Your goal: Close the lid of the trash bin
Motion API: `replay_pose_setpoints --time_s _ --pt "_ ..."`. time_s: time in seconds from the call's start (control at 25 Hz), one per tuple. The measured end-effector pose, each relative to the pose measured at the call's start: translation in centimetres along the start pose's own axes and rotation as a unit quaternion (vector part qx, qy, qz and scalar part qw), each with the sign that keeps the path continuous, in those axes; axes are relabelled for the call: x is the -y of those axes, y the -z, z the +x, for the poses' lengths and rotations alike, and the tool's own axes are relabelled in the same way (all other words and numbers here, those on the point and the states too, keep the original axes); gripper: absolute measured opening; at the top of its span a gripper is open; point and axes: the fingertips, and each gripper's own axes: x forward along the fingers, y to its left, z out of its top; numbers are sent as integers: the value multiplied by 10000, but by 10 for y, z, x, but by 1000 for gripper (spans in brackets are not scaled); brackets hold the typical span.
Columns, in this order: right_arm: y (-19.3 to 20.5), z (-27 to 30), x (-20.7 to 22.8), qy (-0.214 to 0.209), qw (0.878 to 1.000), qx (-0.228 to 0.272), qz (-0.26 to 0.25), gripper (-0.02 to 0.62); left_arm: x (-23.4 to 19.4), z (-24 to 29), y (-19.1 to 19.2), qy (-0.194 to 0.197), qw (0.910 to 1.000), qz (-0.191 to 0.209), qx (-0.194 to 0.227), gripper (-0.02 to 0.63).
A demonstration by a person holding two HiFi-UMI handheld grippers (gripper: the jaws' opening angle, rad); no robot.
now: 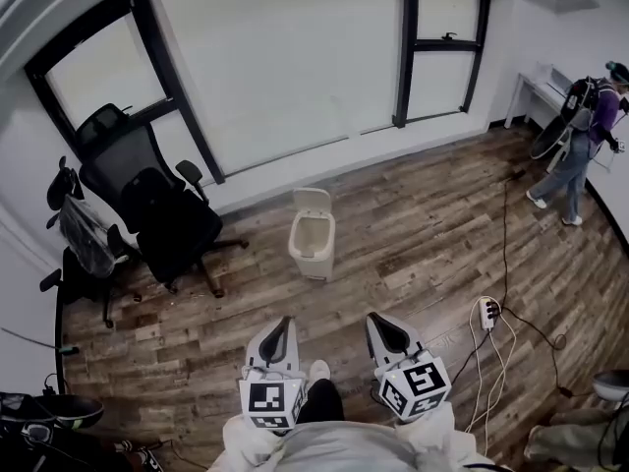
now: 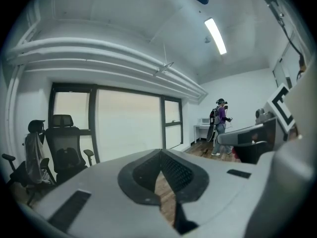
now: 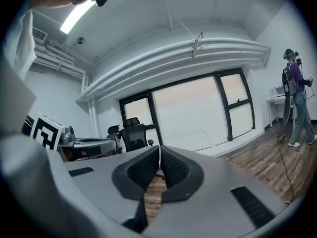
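A small cream trash bin stands on the wood floor near the window wall, its lid tipped up and open at the back. My left gripper and right gripper are held low near my body, well short of the bin, both shut with nothing between the jaws. In the left gripper view the left gripper has its pad tips touching, and the right gripper looks the same in its own view. The bin is hidden in both gripper views.
Two black office chairs stand at the left by the window. A white power strip with cables lies on the floor at the right. A person stands at the far right by a white desk.
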Motion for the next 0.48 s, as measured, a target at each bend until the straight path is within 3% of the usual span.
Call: replay_pose_setpoints --time_s 0.48 --pt "-33 151 16 188 9998 -111 -34 25 -102 119 -15 175 9998 -34 -112 8"
